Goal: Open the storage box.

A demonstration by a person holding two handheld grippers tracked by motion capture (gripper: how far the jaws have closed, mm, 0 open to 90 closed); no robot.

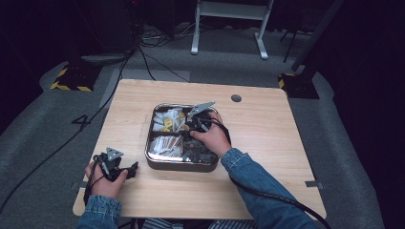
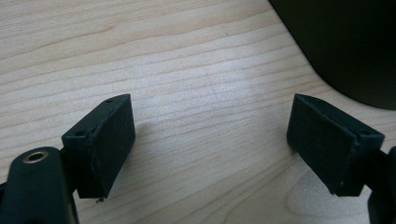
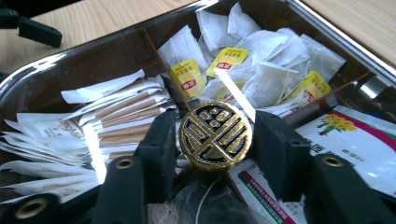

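A round gold-and-black disc stands on edge between the pads of my right gripper, which is shut on it from both sides. In the high view that gripper reaches into the middle of a metal compartment tray, pointing toward its far left. Below the disc lies a dark mesh pouch. My left gripper rests on the wooden table left of the tray. Its jaws stand wide apart over bare wood, open with nothing between them.
The tray holds white tea bags with yellow tags at the far side, paper-wrapped sticks at its left, and a flower-printed packet at its right. The tray's dark wall is close to the left gripper. A cable hole sits near the table's far edge.
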